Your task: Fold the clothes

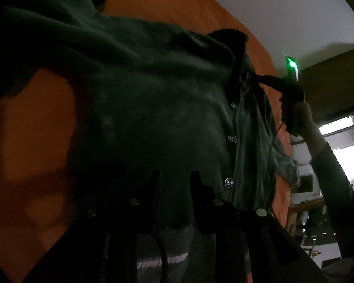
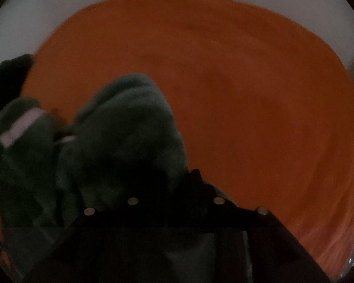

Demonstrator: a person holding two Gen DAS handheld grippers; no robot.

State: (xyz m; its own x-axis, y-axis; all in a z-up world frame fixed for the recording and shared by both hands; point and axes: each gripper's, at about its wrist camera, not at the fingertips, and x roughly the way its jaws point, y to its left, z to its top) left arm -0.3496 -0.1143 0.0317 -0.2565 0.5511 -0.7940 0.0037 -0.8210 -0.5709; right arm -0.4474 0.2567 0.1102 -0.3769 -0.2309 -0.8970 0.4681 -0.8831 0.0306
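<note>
Dark green shirt on orange.
Silver buttons dot its front; the bedsheet is plain orange, the wall white.

A bunched dark green garment was seen at the tongs, above an orange surface.

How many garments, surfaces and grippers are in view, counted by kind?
Dark green buttoned shirt: 1
Orange bed cover: 1
Grippers: 2, left gripper, right gripper
Total: 4
</note>
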